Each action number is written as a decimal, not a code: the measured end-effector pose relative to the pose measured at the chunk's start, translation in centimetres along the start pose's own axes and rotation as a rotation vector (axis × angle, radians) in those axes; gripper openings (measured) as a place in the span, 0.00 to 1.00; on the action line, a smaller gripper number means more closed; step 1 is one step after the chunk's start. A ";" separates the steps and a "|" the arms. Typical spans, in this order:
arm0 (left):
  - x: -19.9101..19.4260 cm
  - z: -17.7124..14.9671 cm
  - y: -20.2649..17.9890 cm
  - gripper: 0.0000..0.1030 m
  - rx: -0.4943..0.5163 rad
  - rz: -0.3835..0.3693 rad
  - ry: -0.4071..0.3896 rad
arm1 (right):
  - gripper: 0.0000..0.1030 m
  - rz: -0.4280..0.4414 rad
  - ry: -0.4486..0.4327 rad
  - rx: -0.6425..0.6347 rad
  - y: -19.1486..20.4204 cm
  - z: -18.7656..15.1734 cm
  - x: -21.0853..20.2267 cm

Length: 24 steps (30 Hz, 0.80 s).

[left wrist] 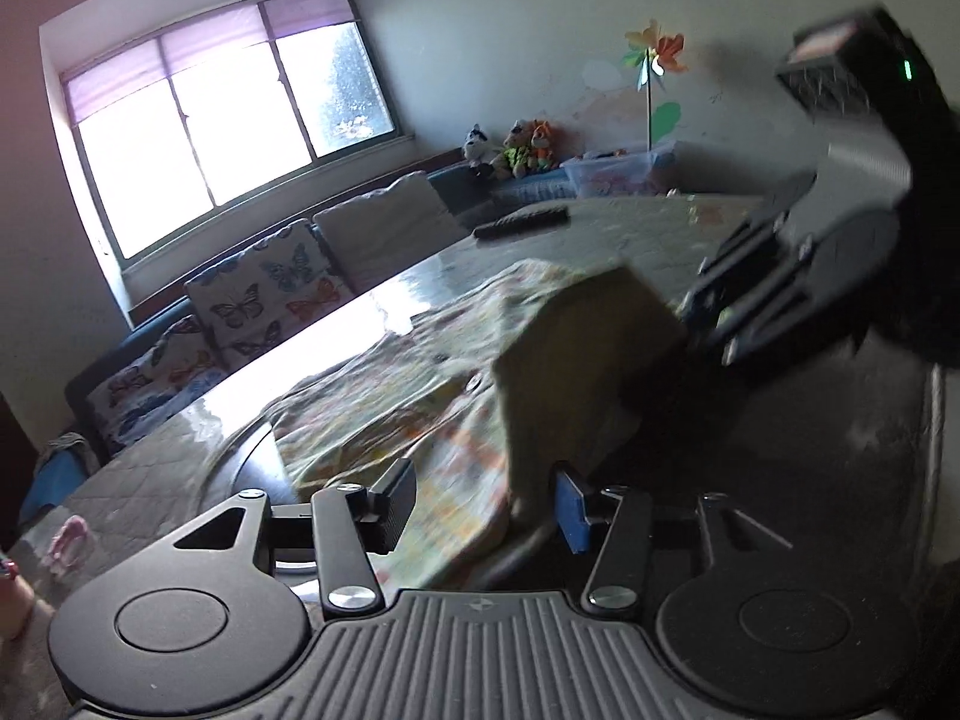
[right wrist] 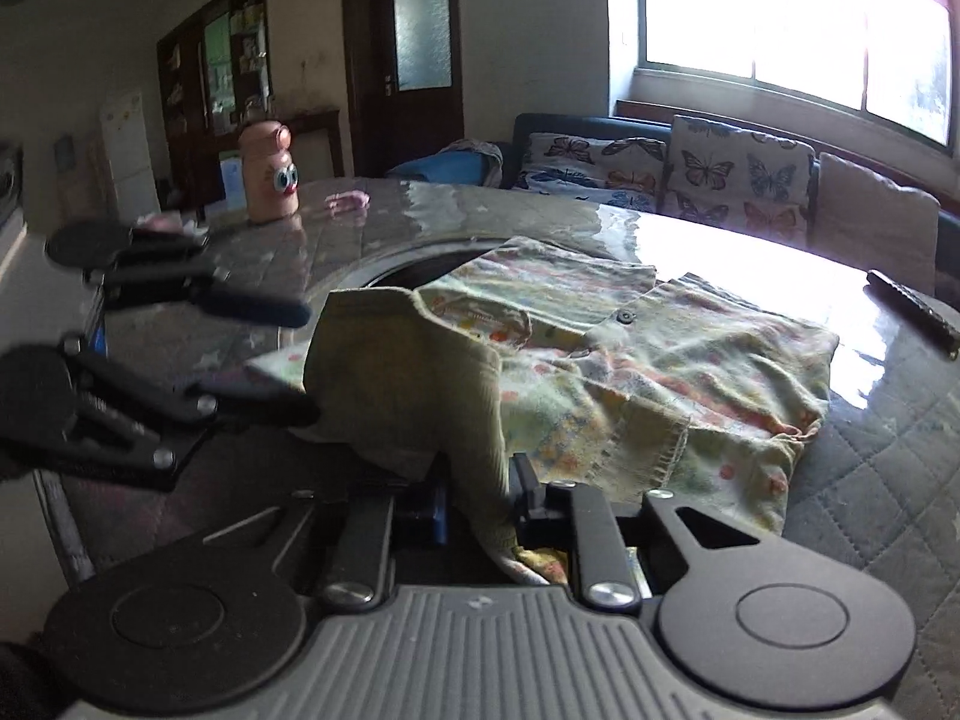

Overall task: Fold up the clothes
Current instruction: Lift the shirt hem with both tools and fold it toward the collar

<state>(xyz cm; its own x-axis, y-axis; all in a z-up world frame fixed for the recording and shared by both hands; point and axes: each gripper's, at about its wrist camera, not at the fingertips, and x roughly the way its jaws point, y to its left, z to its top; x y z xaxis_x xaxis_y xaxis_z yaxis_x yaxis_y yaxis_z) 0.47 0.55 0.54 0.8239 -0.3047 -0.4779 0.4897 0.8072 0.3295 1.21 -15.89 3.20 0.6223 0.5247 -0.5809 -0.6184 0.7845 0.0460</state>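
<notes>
Soft printed cotton garment [right wrist: 660, 372], pale green with orange and yellow motifs, lies crumpled on glossy desk [right wrist: 750, 252]. Plain olive reverse of hem lifted into tent-like fold. Right claw [right wrist: 480, 504] pinched on that fold, cloth squeezed between blue pad and black finger. Left claw [left wrist: 480, 504] apart; fabric edge brushes blue pad, black ribbed pad clear of it. Quilted grey cover under glass. Black remote [right wrist: 912, 312] at far edge. Peach cartoon-eyed bottle [right wrist: 270, 174] beyond.
</notes>
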 end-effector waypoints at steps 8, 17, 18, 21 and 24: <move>1.1 -2.0 -0.2 0.52 0.159 0.071 0.030 | 0.13 -0.008 -0.052 0.032 -0.1 1.3 -0.6; 1.2 -2.5 -2.2 0.62 0.239 0.059 0.009 | 0.11 -0.013 -0.107 0.085 -0.7 2.4 -1.2; 1.6 -2.5 -2.4 0.61 0.251 0.078 0.011 | 0.11 -0.015 -0.109 0.084 -0.7 2.5 -1.3; 2.6 -2.4 -2.1 0.60 0.246 0.098 0.022 | 0.10 -0.019 -0.112 0.082 -0.6 2.4 -1.4; 3.2 -2.6 -1.2 0.26 0.239 0.116 0.037 | 0.09 -0.019 -0.110 0.089 -0.6 2.0 -1.5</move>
<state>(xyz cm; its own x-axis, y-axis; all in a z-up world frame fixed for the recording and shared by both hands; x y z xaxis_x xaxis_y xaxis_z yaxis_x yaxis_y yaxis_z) 1.75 -0.09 -3.45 0.8694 -0.1948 -0.4541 0.4499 0.6922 0.5644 1.66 -16.46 5.69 0.6850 0.5388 -0.4903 -0.5642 0.8182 0.1108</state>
